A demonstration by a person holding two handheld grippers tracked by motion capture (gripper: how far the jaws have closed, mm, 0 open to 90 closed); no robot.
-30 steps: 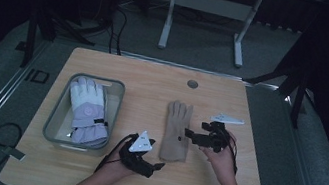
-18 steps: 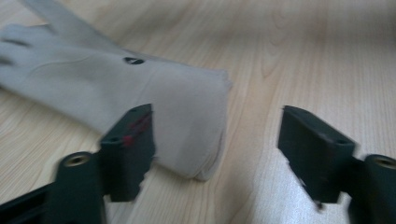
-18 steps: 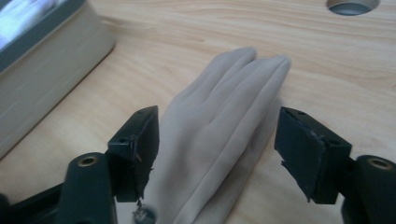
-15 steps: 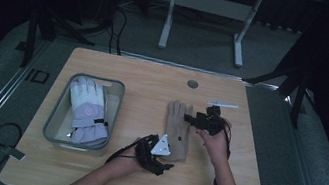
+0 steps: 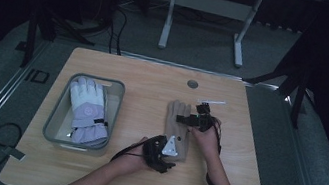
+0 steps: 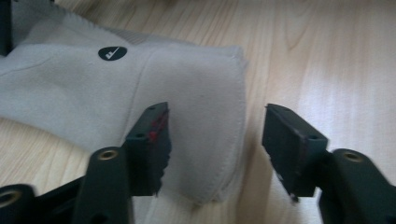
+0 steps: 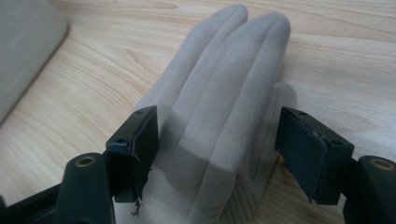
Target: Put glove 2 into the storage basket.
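A tan glove [image 5: 178, 120] lies flat in the middle of the wooden table [image 5: 143, 84], fingers pointing away from me. My left gripper [image 5: 168, 156] is at its cuff. In the left gripper view the left gripper [image 6: 215, 112] straddles the cuff corner of the glove [image 6: 70, 79]. Its jaws have just been closing, and the pads stand apart from the cloth. My right gripper [image 5: 184, 119] is at the glove's fingers. In the right gripper view the right gripper [image 7: 217, 114] has a jaw on each side of the glove's fingers [image 7: 224, 60]. Its jaws have narrowed too and are open.
A grey bin [image 5: 54, 119] at the table's left holds white and lavender ski gloves [image 5: 86, 110]. A round grommet [image 5: 192, 84] sits in the tabletop near the far edge. Dark floor and a metal stand [image 5: 207, 8] lie beyond the table.
Both hands have come in to the tan glove. The left gripper has moved right to the cuff and the right gripper left over the fingers. Both pairs of jaws stand narrower.
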